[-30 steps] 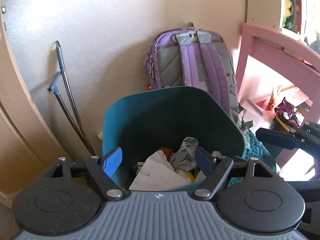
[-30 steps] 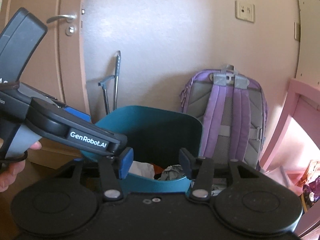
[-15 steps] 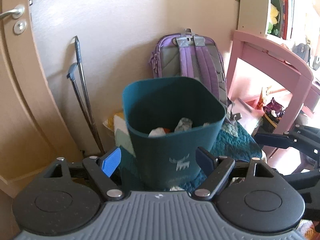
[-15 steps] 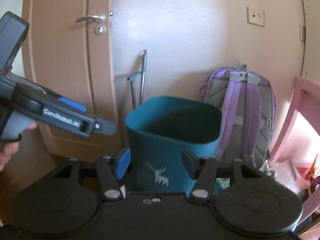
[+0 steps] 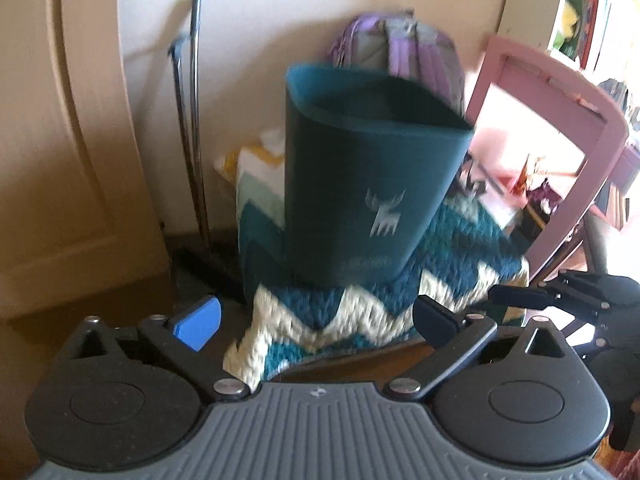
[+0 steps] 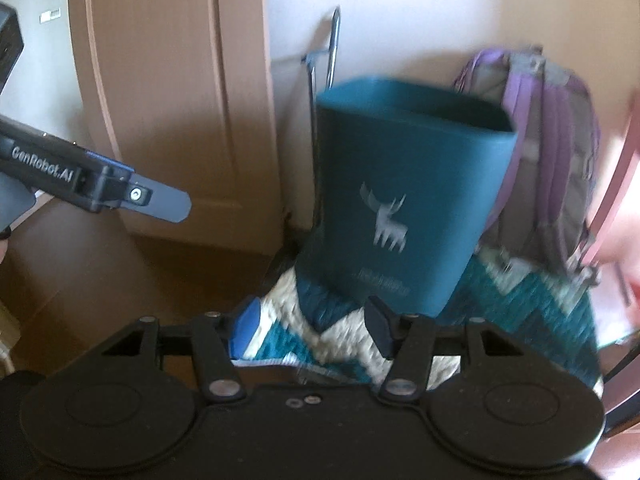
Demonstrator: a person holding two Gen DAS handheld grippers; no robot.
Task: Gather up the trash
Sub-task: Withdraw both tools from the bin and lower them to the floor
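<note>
"GenRobot.AI" on left claw (image 6: 160,200)

Upper left of my view: tan door (image 6: 168,100). Folded metal cart frame (image 5: 192,120) leans on the white wall (image 5: 260,12) just right of it. Purple-grey backpack (image 6: 552,140) upright against the wall, right of centre. Teal-and-cream zigzag rug (image 5: 400,292) on the brown floor (image 6: 100,280), low centre. Pink desk frame (image 5: 560,120) and shelf (image 5: 580,20) on the right, blurred.
</note>
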